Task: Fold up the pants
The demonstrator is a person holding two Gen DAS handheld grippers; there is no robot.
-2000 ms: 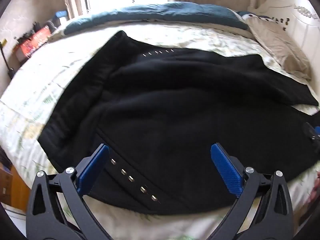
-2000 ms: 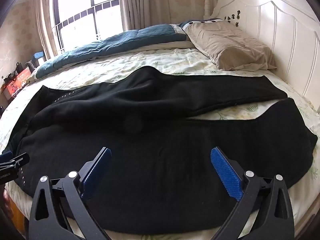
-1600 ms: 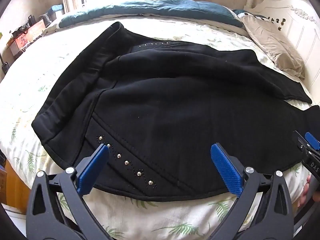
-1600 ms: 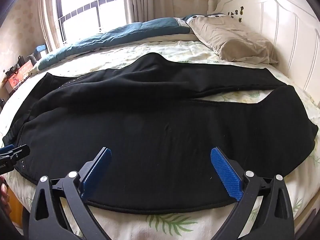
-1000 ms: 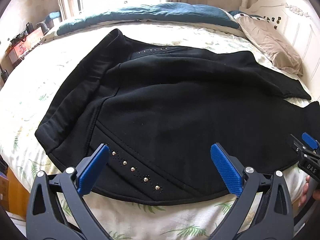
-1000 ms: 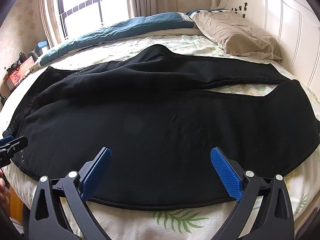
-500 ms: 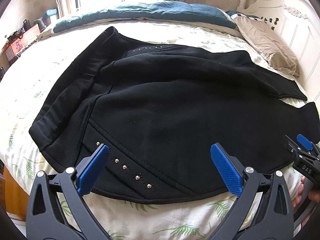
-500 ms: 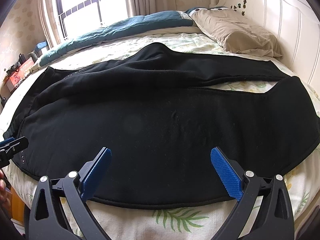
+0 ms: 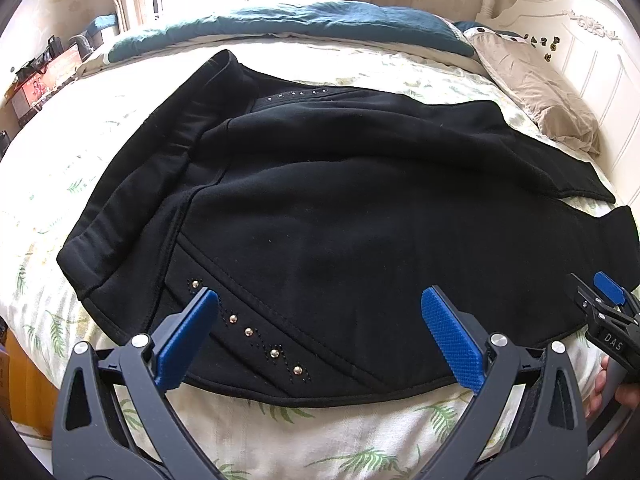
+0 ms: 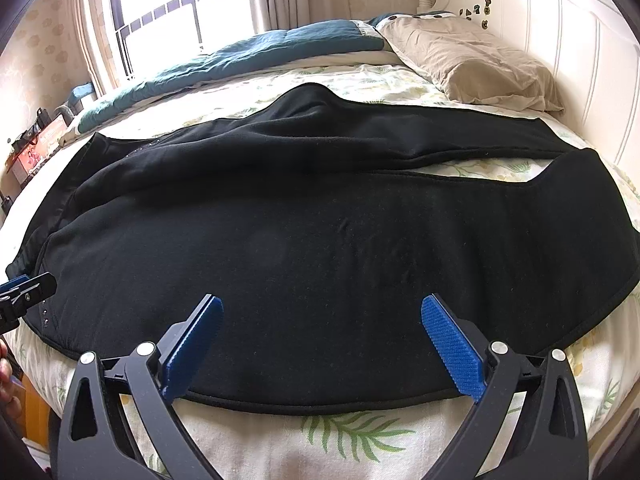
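Observation:
Black pants (image 9: 320, 208) lie spread across the bed, waistband to the left, both legs running right toward the headboard; the same pants (image 10: 320, 248) fill the right wrist view. A diagonal row of metal studs (image 9: 260, 340) marks the near hip. My left gripper (image 9: 320, 336) hovers open over the near edge by the studs, holding nothing. My right gripper (image 10: 320, 340) hovers open over the near leg's front edge, also holding nothing. The right gripper's tip (image 9: 604, 304) shows at the left wrist view's right edge, held by a hand.
The bed (image 10: 352, 436) has a leaf-print sheet. A beige pillow (image 10: 472, 64) and white headboard (image 10: 580, 40) stand at the right, a teal duvet (image 9: 300, 20) along the far side under a window. Clutter sits on a low shelf (image 9: 44, 76) at far left.
Both grippers have pulled back and risen slightly from the near edge of the pants over two seconds, then held nearly still. The pants have not moved. Both stay open.

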